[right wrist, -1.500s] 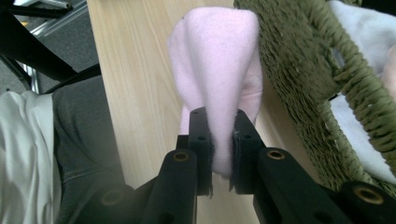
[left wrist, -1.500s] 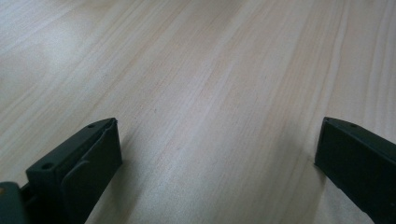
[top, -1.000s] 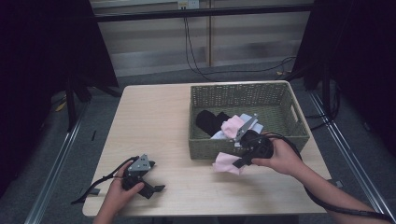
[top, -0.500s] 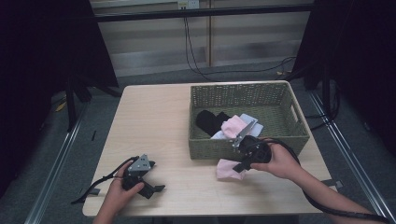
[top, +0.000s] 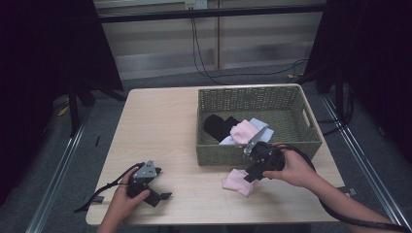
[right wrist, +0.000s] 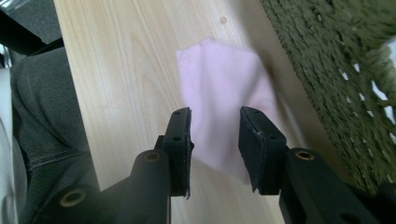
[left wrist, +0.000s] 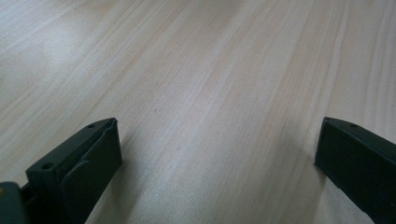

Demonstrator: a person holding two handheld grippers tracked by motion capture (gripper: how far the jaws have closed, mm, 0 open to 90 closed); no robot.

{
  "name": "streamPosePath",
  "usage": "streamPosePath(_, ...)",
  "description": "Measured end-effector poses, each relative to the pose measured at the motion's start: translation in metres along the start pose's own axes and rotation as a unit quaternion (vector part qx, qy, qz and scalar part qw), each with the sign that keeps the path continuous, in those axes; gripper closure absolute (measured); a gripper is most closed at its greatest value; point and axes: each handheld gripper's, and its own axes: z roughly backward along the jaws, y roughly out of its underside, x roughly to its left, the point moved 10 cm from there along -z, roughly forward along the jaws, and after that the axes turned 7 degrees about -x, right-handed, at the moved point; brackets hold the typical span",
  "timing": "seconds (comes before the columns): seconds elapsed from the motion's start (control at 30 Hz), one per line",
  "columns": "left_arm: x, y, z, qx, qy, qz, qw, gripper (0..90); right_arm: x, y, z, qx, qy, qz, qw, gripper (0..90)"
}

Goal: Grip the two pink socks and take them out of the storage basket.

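Note:
A small pink cloth (top: 237,182) lies flat on the wooden table (top: 160,126), just in front of the green wicker basket (top: 257,92). My right gripper (top: 250,175) hovers over the cloth, jaws a little apart. In the right gripper view the pink cloth (right wrist: 224,84) lies on the wood under and between the parted jaws of the right gripper (right wrist: 215,116), and neither jaw pinches it. My left gripper (top: 163,196) rests on the table near the front left. In the left gripper view its jaws (left wrist: 219,126) stand wide apart over bare wood.
Inside the basket lie a black garment (top: 218,126), a pink piece (top: 243,131) and a pale blue piece (top: 264,128). The basket wall (right wrist: 336,70) stands close beside the right gripper. The table's front edge and the person's lap (right wrist: 42,130) are near.
My right gripper came down from the basket's front wall with the pink cloth and let it go on the table. The left gripper has stayed put.

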Motion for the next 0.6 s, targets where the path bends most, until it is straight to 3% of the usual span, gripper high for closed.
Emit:
streamPosePath(0.27,0.000,0.000,0.000,0.000,0.000,0.000,1.0000,0.0,0.002,-0.006,0.013,-0.004,0.000,-0.003,1.0000,54.0)
streamPosePath(0.37,0.000,0.000,0.000,0.001,-0.001,0.000,1.0000,0.0,0.007,-0.010,0.022,-0.003,-0.009,-0.008,0.9999,49.6)
streamPosePath(0.6,0.000,0.000,0.000,0.001,0.000,0.000,1.0000,0.0,0.006,-0.031,0.051,-0.013,0.002,0.003,0.9999,41.6)
